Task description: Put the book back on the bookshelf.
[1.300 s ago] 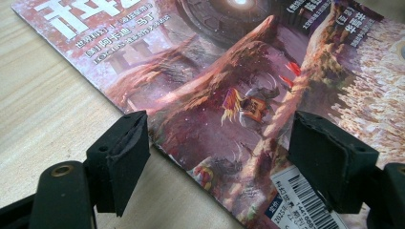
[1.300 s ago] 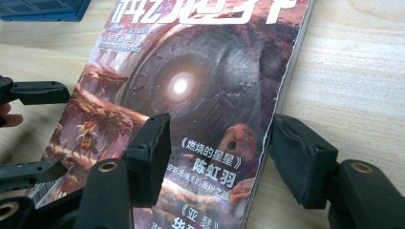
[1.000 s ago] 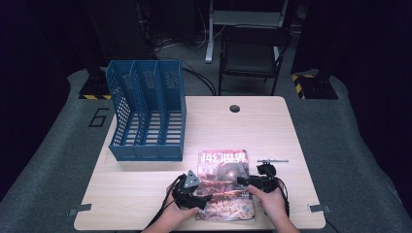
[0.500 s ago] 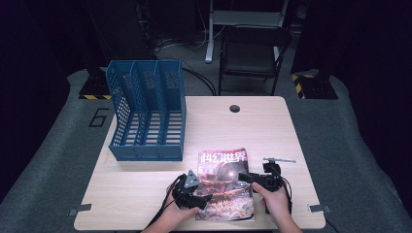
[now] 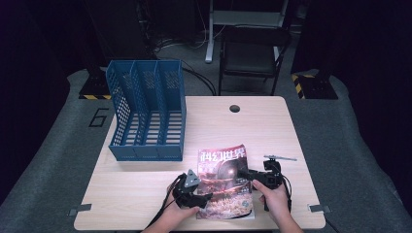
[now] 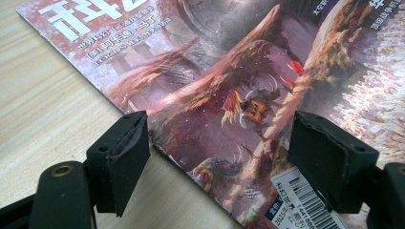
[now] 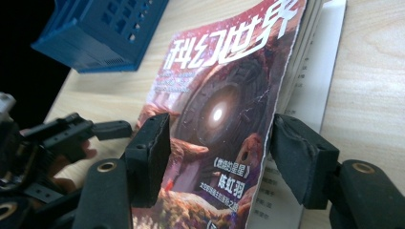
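Observation:
A magazine (image 5: 224,179) with a reddish fantasy cover lies flat near the table's front edge. My left gripper (image 5: 201,196) is at its lower left corner. In the left gripper view it (image 6: 224,157) is open, one jaw over bare wood and the other over the barcode corner, with the magazine (image 6: 229,90) and its edge between them. My right gripper (image 5: 248,174) reaches in from the magazine's right side. It (image 7: 219,152) is open across the cover's right edge, which curls up off the inner pages (image 7: 310,81). The left gripper (image 7: 71,133) appears beyond it.
A blue three-slot file rack (image 5: 145,116) stands at the table's back left, also in the right gripper view as a blue rack (image 7: 95,28). A thin metal pen-like item (image 5: 280,157) lies right of the magazine. A cable hole (image 5: 234,108) and a chair (image 5: 252,53) are farther back.
My right gripper has shifted slightly towards the magazine's right edge. The left gripper and the magazine have stayed where they were.

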`<state>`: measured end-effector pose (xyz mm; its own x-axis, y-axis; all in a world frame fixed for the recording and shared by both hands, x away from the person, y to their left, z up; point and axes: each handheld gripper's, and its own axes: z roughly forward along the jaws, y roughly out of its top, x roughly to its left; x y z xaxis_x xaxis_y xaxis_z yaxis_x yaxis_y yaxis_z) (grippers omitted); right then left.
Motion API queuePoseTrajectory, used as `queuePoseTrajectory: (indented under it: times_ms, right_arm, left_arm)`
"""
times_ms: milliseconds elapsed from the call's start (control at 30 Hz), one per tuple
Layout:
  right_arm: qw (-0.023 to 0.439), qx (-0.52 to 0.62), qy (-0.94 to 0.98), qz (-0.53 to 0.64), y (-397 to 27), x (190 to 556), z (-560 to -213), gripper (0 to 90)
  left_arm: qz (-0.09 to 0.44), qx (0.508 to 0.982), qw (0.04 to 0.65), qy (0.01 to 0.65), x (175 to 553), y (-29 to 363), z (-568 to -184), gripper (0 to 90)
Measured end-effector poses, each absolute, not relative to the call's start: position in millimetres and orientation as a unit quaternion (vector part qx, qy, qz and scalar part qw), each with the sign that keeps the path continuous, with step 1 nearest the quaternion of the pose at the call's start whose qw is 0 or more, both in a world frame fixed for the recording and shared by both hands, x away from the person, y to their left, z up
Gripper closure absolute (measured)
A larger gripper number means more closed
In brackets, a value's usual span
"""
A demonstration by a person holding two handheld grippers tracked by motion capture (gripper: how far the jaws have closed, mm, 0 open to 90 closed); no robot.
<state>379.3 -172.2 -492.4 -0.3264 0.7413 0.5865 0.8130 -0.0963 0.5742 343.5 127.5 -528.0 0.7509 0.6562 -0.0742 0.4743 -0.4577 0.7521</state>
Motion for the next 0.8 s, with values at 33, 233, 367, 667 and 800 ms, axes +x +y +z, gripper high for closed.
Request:
queuePoseTrajectory:
  times_ms: [33, 233, 367, 667, 800]
  right_arm:
    - [0.041, -0.58, -0.667, -0.466, -173, 380, -493, 39.1]
    - [0.06, -0.586, -0.655, -0.473, -173, 384, -496, 39.6]
    - [0.075, -0.574, -0.677, -0.454, -164, 386, -501, 40.8]
    - [0.071, -0.567, -0.708, -0.415, -158, 387, -504, 42.4]
    - [0.068, -0.561, -0.717, -0.407, -159, 389, -507, 43.2]
  left_arm:
    - [0.115, 0.845, 0.401, 0.334, 344, 128, -528, 21.6]
    - [0.115, 0.842, 0.405, 0.337, 344, 127, -529, 21.6]
    - [0.112, 0.844, 0.403, 0.335, 344, 128, -528, 21.6]
    - [0.113, 0.844, 0.403, 0.335, 344, 128, -528, 21.6]
    - [0.112, 0.844, 0.404, 0.335, 344, 128, -529, 21.6]
